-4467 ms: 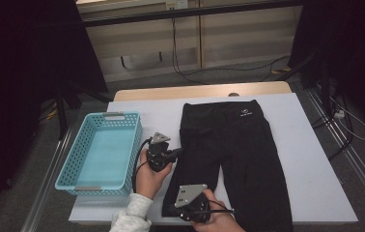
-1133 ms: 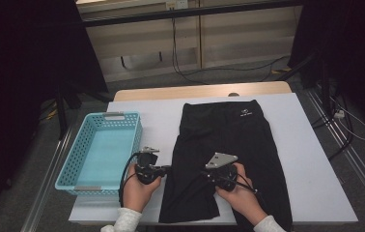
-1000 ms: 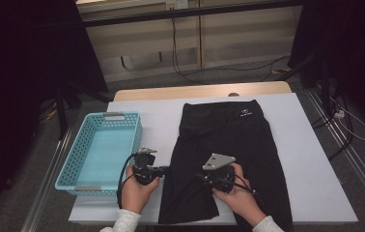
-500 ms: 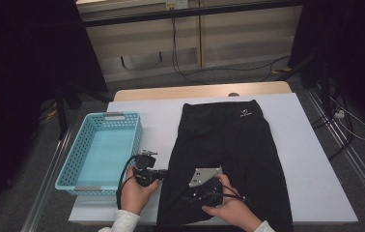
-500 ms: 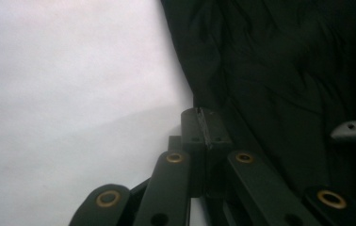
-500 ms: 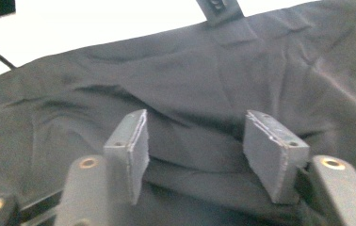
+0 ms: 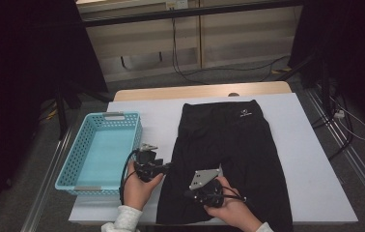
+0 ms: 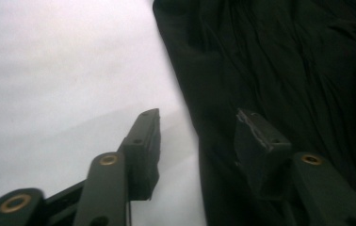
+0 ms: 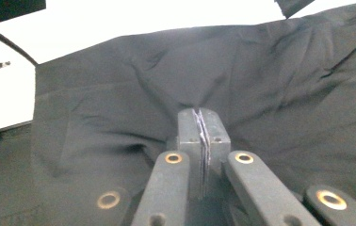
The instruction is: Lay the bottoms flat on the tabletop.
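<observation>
Black trousers (image 7: 229, 145) with a small white logo near the waistband lie flat on the white table (image 7: 311, 164). My left gripper (image 7: 165, 167) sits at the garment's left edge. In the left gripper view the left gripper (image 8: 199, 117) is open, one jaw over the bare table (image 8: 72, 70) and the other over the black fabric (image 8: 284, 56). My right gripper (image 7: 193, 195) rests on the lower part of the trousers near the table's front edge. The right gripper view shows the right gripper (image 9: 200, 115) shut, with the black cloth (image 9: 270, 80) puckered into its jaws.
A light blue plastic basket (image 7: 69, 166) stands on the table's left side, just left of my left hand. Beyond the trousers, bare white table (image 7: 156, 113) runs to the far edge. Dark stands and cables (image 7: 349, 121) lie on the floor around the table.
My right gripper has moved left and toward the front edge across the trousers, dragging cloth with it. The left gripper has barely moved from the garment's left edge.
</observation>
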`<state>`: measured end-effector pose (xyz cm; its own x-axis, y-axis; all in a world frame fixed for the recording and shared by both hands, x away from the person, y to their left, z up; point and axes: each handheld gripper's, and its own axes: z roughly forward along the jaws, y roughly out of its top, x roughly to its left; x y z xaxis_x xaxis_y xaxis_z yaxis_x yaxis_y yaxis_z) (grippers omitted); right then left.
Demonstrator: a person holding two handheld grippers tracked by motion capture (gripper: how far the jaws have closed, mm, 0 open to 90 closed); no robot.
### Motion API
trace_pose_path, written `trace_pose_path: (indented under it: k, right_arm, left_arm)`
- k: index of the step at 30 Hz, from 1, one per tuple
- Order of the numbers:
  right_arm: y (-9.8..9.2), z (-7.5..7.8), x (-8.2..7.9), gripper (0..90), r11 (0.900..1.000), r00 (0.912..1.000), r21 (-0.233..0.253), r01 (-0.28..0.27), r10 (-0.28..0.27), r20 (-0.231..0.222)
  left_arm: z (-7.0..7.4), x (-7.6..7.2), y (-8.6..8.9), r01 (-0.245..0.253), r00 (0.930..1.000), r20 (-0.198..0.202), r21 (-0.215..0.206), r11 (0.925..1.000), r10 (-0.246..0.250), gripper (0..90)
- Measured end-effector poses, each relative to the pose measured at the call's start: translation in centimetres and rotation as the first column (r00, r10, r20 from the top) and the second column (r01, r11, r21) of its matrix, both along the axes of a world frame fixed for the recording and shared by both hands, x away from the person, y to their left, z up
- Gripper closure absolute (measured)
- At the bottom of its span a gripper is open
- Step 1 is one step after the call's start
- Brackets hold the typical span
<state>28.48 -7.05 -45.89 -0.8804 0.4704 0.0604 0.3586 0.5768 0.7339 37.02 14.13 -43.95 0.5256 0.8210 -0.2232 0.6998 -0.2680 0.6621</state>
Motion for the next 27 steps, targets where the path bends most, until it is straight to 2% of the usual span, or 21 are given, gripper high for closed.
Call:
trace_pose_path:
  k: [2, 7, 9, 11, 12, 15, 18, 20, 21, 23, 27]
  right_arm:
    - [-0.2, 0.0, -0.2, 89.3, 1.000, 0.9999, -0.002, -0.010, 0.010, -0.001]
    - [-0.6, 0.2, -0.8, 89.2, 0.999, 0.9993, 0.001, -0.034, 0.034, -0.016]
    - [-0.7, 0.3, -1.0, 89.0, 1.000, 0.9994, 0.014, -0.017, 0.018, -0.030]
    - [-1.0, 0.2, -0.9, 86.9, 1.000, 0.9997, 0.004, -0.022, 0.022, -0.011]
    - [-1.0, 0.3, -0.9, 83.3, 1.000, 0.9999, 0.003, -0.011, 0.011, -0.006]
    - [-1.3, 0.5, -0.9, 64.0, 1.000, 0.9998, 0.017, 0.022, -0.022, -0.002]
    - [-2.5, 1.3, -0.5, 51.7, 0.996, 0.9965, 0.043, 0.079, -0.080, 0.025]
    - [-3.6, 2.0, -0.3, 48.6, 0.990, 0.9915, 0.067, 0.123, -0.125, 0.035]
    - [-4.2, 2.2, -0.1, 46.1, 0.987, 0.9887, 0.073, 0.141, -0.144, 0.042]
    - [-5.4, 2.6, 0.2, 44.4, 0.980, 0.9814, 0.080, 0.183, -0.187, 0.044]
    - [-7.5, 3.0, 0.7, 41.2, 0.964, 0.9666, 0.103, 0.247, -0.252, 0.045]
  left_arm:
    - [-0.1, 0.3, -0.1, -0.002, 1.0000, -0.002, -0.007, 1.0000, 0.002, 46.2]
    - [-0.4, 1.4, -0.4, -0.008, 0.9994, 0.035, 0.000, 1.0000, 0.008, 42.6]
    - [-0.6, 1.9, -0.6, -0.016, 0.9990, 0.042, -0.007, 0.9998, 0.017, 42.6]
    - [-0.9, 2.4, -0.7, -0.015, 0.9987, 0.049, -0.015, 0.9998, 0.016, 42.6]
    - [-1.1, 2.7, -0.9, -0.008, 0.9989, 0.045, -0.015, 0.9999, 0.009, 42.7]
    - [-1.7, 3.4, -1.4, 0.002, 0.9992, 0.039, -0.021, 0.9998, -0.002, 43.0]
    - [-1.7, 3.8, -2.0, 0.003, 0.9997, 0.025, -0.035, 0.9994, -0.003, 43.4]
    - [-1.6, 3.9, -2.5, 0.008, 0.9997, 0.025, -0.021, 0.9998, -0.008, 46.1]
    - [-1.6, 3.8, -2.7, 0.023, 0.9997, 0.012, -0.028, 0.9993, -0.022, 49.3]
    - [-1.6, 3.7, -3.2, 0.027, 0.9995, 0.014, -0.006, 0.9996, -0.027, 56.4]
    - [-1.6, 3.7, -3.6, 0.032, 0.9993, -0.017, -0.023, 0.9992, -0.032, 76.4]
